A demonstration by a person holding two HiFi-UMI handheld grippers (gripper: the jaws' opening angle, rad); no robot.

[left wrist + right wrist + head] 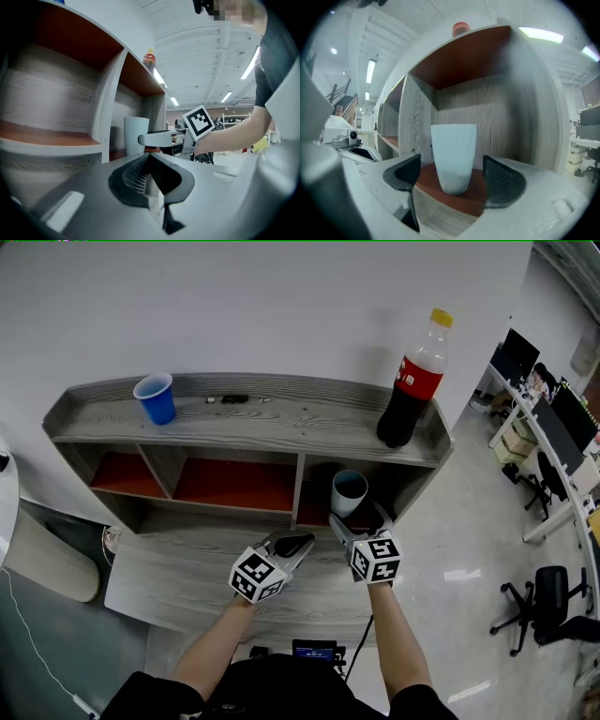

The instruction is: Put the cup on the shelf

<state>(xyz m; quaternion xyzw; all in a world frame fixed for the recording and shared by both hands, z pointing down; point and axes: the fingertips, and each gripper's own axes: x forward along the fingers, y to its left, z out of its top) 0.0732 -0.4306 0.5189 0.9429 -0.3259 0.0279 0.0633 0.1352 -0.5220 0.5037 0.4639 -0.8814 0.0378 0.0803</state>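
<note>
A pale blue cup [349,491] stands upright on the red floor of the shelf's [281,427] lower right compartment. In the right gripper view the cup [453,157] rests between my right gripper's [454,176] jaws, which stand wide on either side and do not touch it. From the head view, that right gripper [358,519] is open just in front of the compartment. My left gripper [295,545] hovers to its left over the lower ledge, with its jaws together and nothing in them. The left gripper view shows those closed jaws [150,171], the cup [136,135] and the right gripper beyond.
On the shelf's top sit a blue cup [156,397] at the left, a small dark item [234,399] and a cola bottle [412,381] at the right. Two more red-floored compartments lie to the left. Office chairs [548,601] and desks [553,427] stand at the right.
</note>
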